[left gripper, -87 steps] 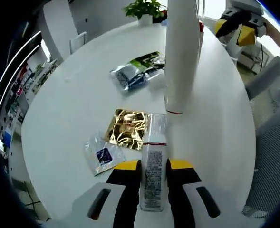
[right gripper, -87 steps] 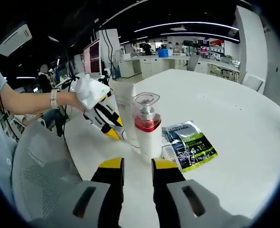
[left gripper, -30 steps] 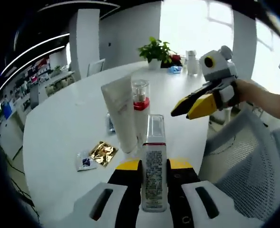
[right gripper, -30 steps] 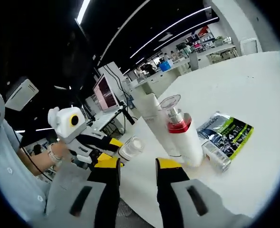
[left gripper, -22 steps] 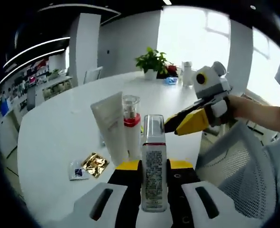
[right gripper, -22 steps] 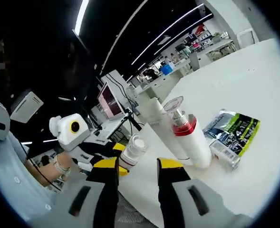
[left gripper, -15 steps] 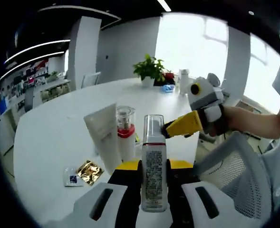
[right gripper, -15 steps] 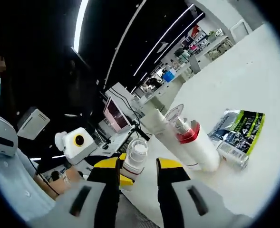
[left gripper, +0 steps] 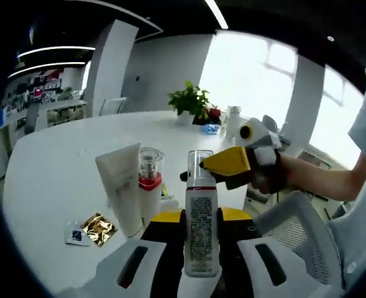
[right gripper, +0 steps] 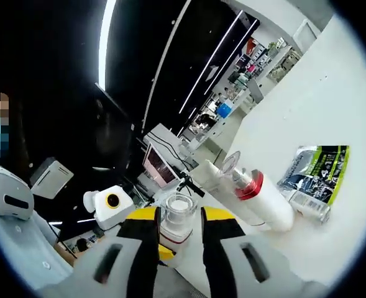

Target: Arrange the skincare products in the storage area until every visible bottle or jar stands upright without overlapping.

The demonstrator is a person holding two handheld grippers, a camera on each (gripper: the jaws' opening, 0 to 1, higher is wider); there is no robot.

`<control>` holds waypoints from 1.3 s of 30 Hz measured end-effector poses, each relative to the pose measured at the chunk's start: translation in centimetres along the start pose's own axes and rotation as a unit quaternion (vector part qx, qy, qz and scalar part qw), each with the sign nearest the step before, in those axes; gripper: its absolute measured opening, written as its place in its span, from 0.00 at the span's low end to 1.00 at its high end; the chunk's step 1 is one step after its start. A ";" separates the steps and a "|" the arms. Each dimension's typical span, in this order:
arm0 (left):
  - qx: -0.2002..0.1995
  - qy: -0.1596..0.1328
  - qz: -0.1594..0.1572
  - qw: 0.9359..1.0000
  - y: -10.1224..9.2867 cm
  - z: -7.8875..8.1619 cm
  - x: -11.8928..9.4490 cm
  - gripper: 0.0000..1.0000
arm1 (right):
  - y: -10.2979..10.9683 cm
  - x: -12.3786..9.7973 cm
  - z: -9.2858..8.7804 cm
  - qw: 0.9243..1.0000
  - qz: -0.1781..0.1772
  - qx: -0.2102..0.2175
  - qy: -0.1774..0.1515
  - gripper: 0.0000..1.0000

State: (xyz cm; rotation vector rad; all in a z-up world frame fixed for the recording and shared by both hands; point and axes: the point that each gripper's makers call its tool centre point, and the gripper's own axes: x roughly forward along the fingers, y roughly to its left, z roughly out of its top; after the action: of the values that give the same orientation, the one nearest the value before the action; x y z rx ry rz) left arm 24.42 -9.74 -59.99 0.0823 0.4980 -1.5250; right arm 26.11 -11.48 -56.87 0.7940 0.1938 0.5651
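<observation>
My left gripper is shut on a slim white spray bottle with a clear cap, held in the air in front of the table. My right gripper comes in from the right and has its yellow jaws at that cap. In the right gripper view the clear cap sits between the jaws of my right gripper, touching both, with the left gripper just behind it. A white tube and a red-collared pump bottle stand upright side by side on the white table.
A gold sachet and a blue-white sachet lie flat by the tube. A green-black pouch and a small silver packet lie beyond the pump bottle. A potted plant stands at the far edge. A mesh chair is at the right.
Both grippers have lifted away from the table and come together. The right gripper's jaws have moved over the spray bottle's cap and narrowed onto it. The tube and pump bottle have stayed put.
</observation>
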 end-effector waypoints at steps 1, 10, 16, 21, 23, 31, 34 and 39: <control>0.002 -0.001 0.001 1.000 0.0 0.0 0.1 0.16 | 0.0 0.1 0.0 1.000 -0.005 -0.004 0.000 0.23; 0.051 0.011 0.015 0.999 0.6 -0.6 1.0 0.18 | -0.2 0.3 -0.2 0.997 -0.041 -0.064 0.024 0.20; 0.101 0.030 0.031 0.994 1.0 -0.9 1.3 0.19 | -1.0 0.4 -0.4 0.983 -0.090 -0.153 0.054 0.20; 0.118 0.057 0.041 0.991 1.9 -2.2 2.0 0.20 | -1.4 0.7 -1.0 0.965 -0.112 -0.218 0.087 0.20; 0.118 0.063 0.042 0.990 2.1 -2.5 2.3 0.20 | -1.3 1.0 -1.3 0.963 -0.114 -0.227 0.093 0.20; 0.131 0.087 0.045 0.987 2.7 -3.6 3.4 0.18 | -2.4 1.4 -1.4 0.943 -0.127 -0.282 0.126 0.20; 0.124 0.085 0.046 0.988 3.0 -3.9 3.8 0.19 | -2.6 1.3 -1.4 0.941 -0.129 -0.285 0.129 0.20; 0.117 0.088 0.047 0.988 3.4 -4.3 4.5 0.18 | -3.2 1.3 -1.6 0.935 -0.138 -0.295 0.138 0.20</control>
State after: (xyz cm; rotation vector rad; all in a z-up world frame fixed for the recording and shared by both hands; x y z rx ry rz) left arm 26.47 -12.17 -66.30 0.4212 0.4463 -1.4849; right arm 27.93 -11.54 -60.26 0.0945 0.3678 0.4299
